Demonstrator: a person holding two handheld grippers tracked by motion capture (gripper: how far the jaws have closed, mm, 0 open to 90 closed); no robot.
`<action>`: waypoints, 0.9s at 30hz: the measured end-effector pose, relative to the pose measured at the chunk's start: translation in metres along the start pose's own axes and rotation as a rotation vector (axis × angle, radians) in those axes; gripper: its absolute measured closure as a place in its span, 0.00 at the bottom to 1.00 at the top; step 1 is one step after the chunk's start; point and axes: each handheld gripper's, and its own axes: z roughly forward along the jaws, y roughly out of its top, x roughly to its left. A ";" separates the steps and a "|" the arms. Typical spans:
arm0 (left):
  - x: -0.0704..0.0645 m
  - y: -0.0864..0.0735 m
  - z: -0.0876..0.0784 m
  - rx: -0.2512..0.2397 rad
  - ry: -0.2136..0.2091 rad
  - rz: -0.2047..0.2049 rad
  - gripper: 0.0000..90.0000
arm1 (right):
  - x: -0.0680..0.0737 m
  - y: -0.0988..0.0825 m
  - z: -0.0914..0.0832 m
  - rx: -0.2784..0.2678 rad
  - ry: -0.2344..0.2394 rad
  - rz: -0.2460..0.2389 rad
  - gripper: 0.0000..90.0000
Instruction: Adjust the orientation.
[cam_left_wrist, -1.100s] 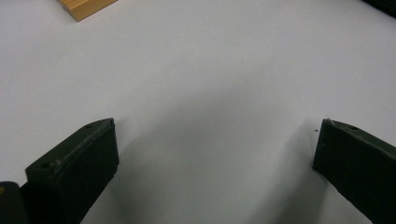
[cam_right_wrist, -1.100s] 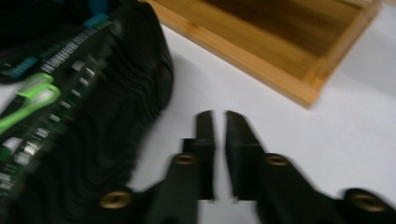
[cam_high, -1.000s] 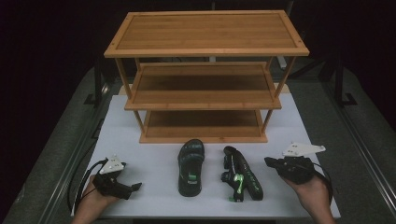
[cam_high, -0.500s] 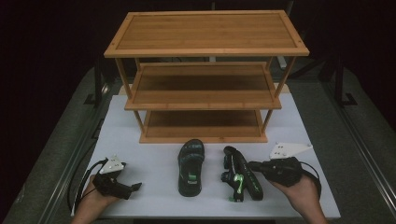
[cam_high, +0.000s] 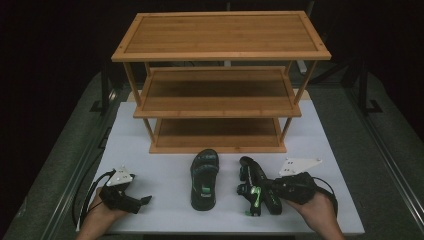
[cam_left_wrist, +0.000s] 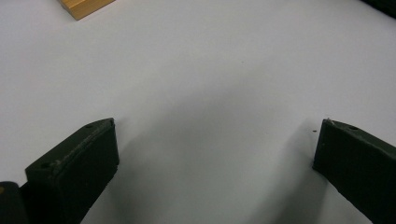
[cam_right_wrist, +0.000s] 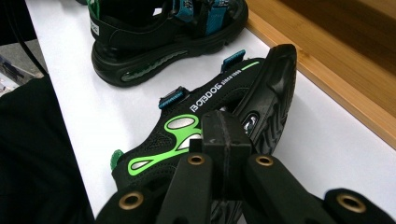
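My right tongs (cam_high: 274, 189), clenched, nudge the light, flexible sandal (cam_high: 255, 186) lying on its side on the bench (cam_high: 330, 150) before the rack (cam_high: 220, 85); left tongs (cam_high: 142, 201) released; its stiff sole edge looks the best grip.

Place: looking like a recording lab.
Evidence: white table (cam_high: 330, 150) standing amid black surroundings; bamboo shoe rack (cam_high: 220, 55) sitting on that table's far half.

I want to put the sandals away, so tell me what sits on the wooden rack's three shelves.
The rack has a bare top shelf, and the parts of the middle and bottom shelves that show are bare too. Their back portions are covered by the shelf above. Both sandals, upright and tipped, lie on the table in front.
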 end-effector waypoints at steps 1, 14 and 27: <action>0.000 0.000 0.000 0.000 0.000 0.001 0.00 | 0.000 0.000 0.000 0.000 0.000 0.001 1.00; 0.000 0.000 0.000 0.001 0.000 0.000 0.00 | -0.011 -0.008 -0.008 -0.038 0.003 0.038 1.00; 0.000 0.000 0.000 0.002 -0.002 -0.002 0.00 | -0.025 -0.018 -0.018 -0.063 -0.032 0.081 1.00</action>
